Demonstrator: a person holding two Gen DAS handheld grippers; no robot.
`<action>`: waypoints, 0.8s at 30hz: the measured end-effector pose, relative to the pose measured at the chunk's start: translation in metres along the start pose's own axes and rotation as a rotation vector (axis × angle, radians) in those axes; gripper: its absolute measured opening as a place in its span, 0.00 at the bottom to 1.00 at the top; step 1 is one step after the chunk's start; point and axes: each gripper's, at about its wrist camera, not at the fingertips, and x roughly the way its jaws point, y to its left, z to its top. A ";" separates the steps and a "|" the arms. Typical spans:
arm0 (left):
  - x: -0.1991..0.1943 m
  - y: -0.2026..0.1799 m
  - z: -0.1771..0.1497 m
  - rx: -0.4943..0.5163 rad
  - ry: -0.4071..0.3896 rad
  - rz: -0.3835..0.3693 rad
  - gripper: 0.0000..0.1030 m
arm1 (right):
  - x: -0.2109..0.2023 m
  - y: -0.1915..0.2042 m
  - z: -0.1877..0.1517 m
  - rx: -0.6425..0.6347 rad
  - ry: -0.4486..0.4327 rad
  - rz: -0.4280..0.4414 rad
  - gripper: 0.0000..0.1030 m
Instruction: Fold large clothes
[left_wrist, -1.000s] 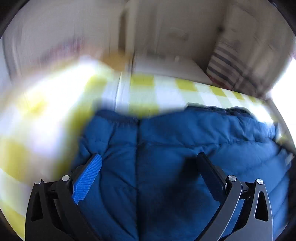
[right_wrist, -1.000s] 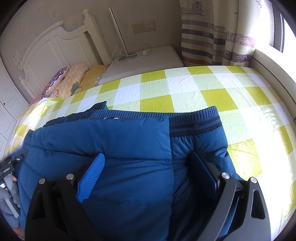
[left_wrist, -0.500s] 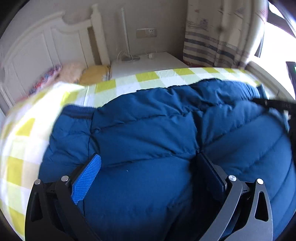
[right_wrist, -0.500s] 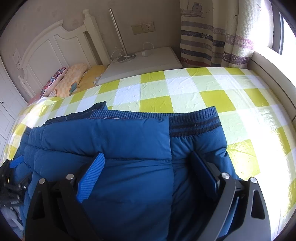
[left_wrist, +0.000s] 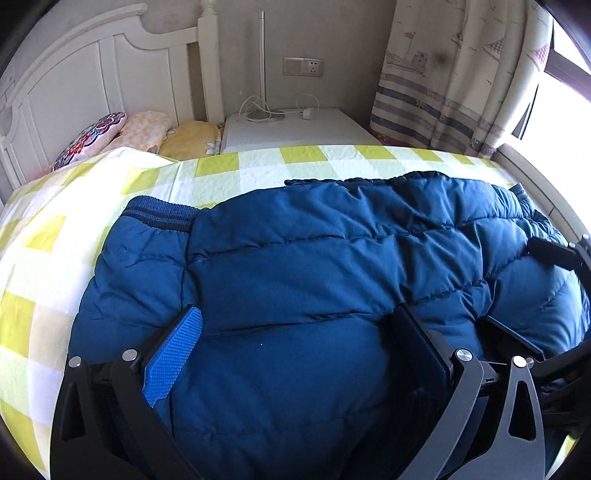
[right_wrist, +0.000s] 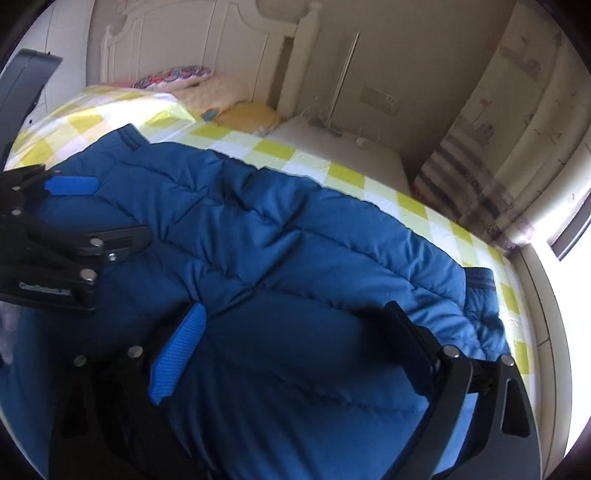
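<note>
Swung round toward the headboard since a second ago, the left hand-held gripper (left_wrist: 295, 354) and the right hand-held gripper (right_wrist: 295, 339) both hang with fingers spread apart over the blue padded jacket (left_wrist: 332, 266), which lies folded on the yellow-checked bed (left_wrist: 221, 173).

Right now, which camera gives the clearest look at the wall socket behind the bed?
The left wrist view: the wall socket sits sharp and face-on above the nightstand. In the right wrist view it is tilted and blurred.
</note>
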 end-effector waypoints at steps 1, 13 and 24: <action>0.000 0.000 0.000 -0.002 0.001 -0.003 0.96 | 0.001 -0.005 0.000 0.024 0.015 0.027 0.94; -0.001 -0.001 0.000 -0.003 -0.014 0.009 0.96 | -0.015 -0.124 -0.061 0.437 -0.020 0.131 0.97; -0.009 -0.011 -0.002 0.028 -0.001 0.109 0.96 | -0.025 -0.121 -0.061 0.423 -0.031 0.104 0.97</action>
